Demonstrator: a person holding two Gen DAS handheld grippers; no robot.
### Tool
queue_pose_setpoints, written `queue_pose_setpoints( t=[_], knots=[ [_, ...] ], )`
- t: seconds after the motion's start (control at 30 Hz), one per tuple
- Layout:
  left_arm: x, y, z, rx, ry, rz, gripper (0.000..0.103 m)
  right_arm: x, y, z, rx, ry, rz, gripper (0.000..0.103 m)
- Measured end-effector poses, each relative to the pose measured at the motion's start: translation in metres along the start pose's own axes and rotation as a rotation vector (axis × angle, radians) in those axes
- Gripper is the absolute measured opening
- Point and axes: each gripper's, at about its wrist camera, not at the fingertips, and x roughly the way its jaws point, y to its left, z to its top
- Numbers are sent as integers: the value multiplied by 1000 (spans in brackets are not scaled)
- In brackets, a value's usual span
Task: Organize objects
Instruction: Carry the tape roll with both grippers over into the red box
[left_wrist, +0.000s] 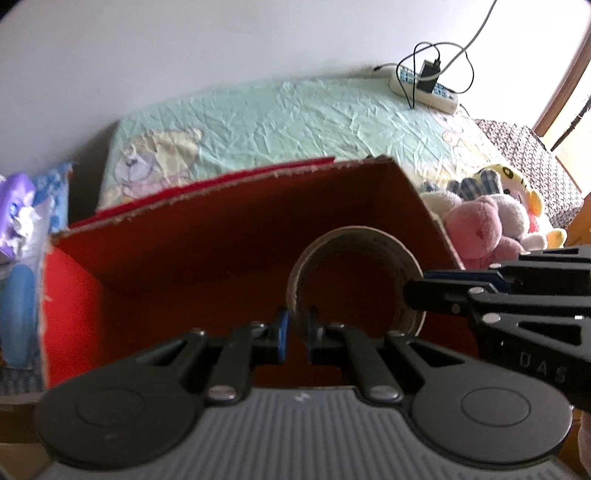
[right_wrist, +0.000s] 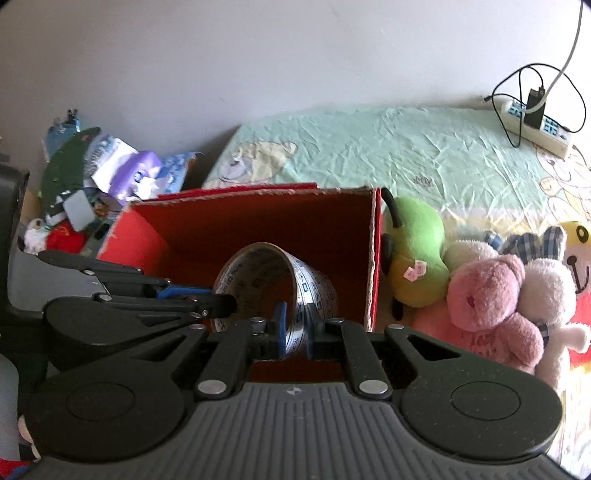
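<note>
A roll of printed tape (left_wrist: 354, 254) is held over the open red cardboard box (left_wrist: 207, 258). My left gripper (left_wrist: 297, 325) is shut on the near left rim of the roll. My right gripper (left_wrist: 413, 291) comes in from the right and is shut on the roll's right rim. In the right wrist view the tape roll (right_wrist: 306, 284) sits between my right gripper's (right_wrist: 295, 325) blue pads, and my left gripper (right_wrist: 225, 301) grips it from the left, above the red box (right_wrist: 258, 229).
Plush toys lie right of the box: a pink bear (right_wrist: 491, 295), a green one (right_wrist: 417, 251), a white and yellow one (right_wrist: 569, 266). A power strip with cables (right_wrist: 535, 122) lies on the green sheet (right_wrist: 406, 155). Packets and clutter (right_wrist: 107, 166) pile up at the left.
</note>
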Motion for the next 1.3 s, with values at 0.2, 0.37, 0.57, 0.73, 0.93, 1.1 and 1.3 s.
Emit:
queue_pose_setpoints(
  t=[0.2,0.37,0.57,0.73,0.93,1.1,1.3],
  knots=[
    [25,14,8,-26,49,-39,5,20,3,5,-6,24,-54,10],
    [45,20,14,-29,97,-46,5,35,4,8,5,43,-87,9],
    [63,24,19,-48,147,-78,6,43,9,8,-23,28,-144,8],
    [67,28,22,-73,156,-105,7,44,9,10,-23,3,-173,6],
    [73,34,25,-105,184,-137,12,47,11,13,-56,-24,-213,4],
    [78,34,28,-108,200,-165,12,44,7,19,-83,-59,-258,1],
    [79,35,27,-122,208,-186,25,41,5,19,-40,-73,-234,4]
  ],
)
